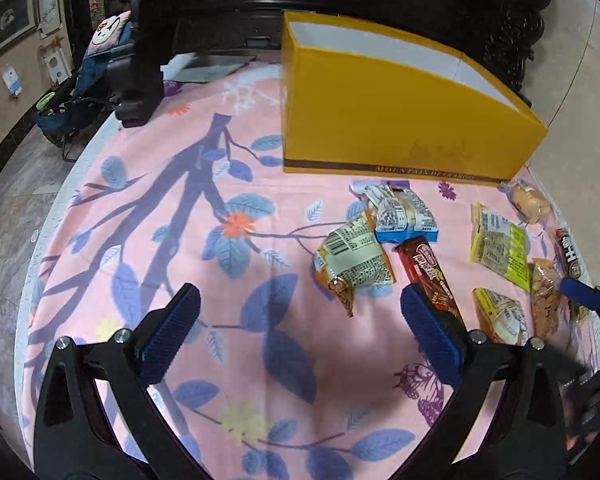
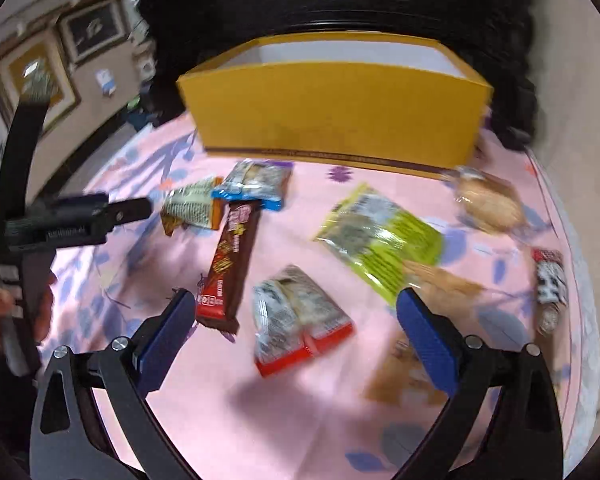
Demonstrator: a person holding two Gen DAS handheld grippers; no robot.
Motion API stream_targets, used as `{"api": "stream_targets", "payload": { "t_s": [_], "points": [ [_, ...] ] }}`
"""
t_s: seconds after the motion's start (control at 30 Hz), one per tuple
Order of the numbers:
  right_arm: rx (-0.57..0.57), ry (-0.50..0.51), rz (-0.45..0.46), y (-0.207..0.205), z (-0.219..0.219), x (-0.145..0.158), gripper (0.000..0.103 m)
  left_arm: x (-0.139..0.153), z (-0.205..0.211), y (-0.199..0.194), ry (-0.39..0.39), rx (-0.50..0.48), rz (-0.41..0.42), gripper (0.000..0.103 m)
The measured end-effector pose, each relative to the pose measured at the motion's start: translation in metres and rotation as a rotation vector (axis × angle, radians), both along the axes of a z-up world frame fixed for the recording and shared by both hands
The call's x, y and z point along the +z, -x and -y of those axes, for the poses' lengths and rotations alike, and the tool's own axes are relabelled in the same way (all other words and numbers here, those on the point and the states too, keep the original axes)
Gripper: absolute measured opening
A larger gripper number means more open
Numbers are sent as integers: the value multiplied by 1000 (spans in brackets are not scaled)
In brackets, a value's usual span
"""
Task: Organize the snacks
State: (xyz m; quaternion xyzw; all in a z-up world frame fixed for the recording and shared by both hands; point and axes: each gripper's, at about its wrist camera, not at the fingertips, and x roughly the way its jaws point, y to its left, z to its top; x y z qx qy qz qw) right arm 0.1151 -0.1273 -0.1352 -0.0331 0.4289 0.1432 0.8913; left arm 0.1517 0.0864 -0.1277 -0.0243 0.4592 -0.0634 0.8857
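On the tabletop (image 1: pixel 180 216), covered by a pink cloth printed with blue leaves, the snacks lie scattered in front of an open yellow box (image 1: pixel 400 120) that stands at the far side. In the left wrist view, the left hand-held gripper (image 1: pixel 300 332) hovers over bare cloth with its fingers spread wide and nothing between them; its right finger partly covers the near end of a brown chocolate bar (image 1: pixel 428 272). Just beyond the bar sit an orange-edged packet (image 1: pixel 352 260) and a blue-edged packet (image 1: pixel 404 216), touching each other. In the right wrist view, which is blurred, the right hand-held gripper (image 2: pixel 292 328) is likewise released, and a red-edged packet (image 2: pixel 300 320) lies on the cloth between its fingers, not gripped. A yellow-green packet (image 2: pixel 380 240) lies further right, a clear-wrapped bun (image 2: pixel 488 200) near the box's right corner, and a dark-wrapped snack (image 2: pixel 550 284) by the cloth's right edge.
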Motion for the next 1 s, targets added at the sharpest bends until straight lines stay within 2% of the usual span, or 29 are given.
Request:
{"api": "stream_targets", "payload": {
  "t_s": [0.07, 0.1, 0.13, 0.2, 0.27, 0.43, 0.5, 0.7, 0.77, 0.83, 1.0],
  "points": [
    [13, 74, -14, -8, -9, -18, 97, 1, 1, 1, 3, -9, 4, 101],
    [18, 105, -35, -12, -9, -27, 76, 2, 2, 2, 0, -15, 7, 101],
    [19, 109, -68, -16, -7, -37, 60, 2, 2, 3, -5, -20, 11, 101],
    [3, 80, -40, -13, 0, -36, 52, 3, 2, 3, -14, -40, 17, 101],
    [-15, 72, -51, -10, 7, -35, 51, 2, 4, 1, -17, -76, 13, 101],
    [-54, 49, -50, 2, 20, -34, 52, -14, 26, -20, -51, -255, -7, 101],
    [-58, 45, -46, 4, 22, -34, 52, -23, 34, -29, -88, -292, -8, 101],
    [-60, 16, -50, 1, 28, -34, 52, -39, 44, -41, -119, -383, -6, 100],
    [-62, -5, -53, 1, 33, -34, 52, -42, 45, -42, -109, -394, -18, 87],
    [-63, -31, -59, -1, 34, -35, 52, -43, 46, -41, -103, -394, -8, 69],
    [-61, -30, -55, 1, 35, -35, 52, -43, 50, -27, -95, -383, 23, 60]
  ]
}}
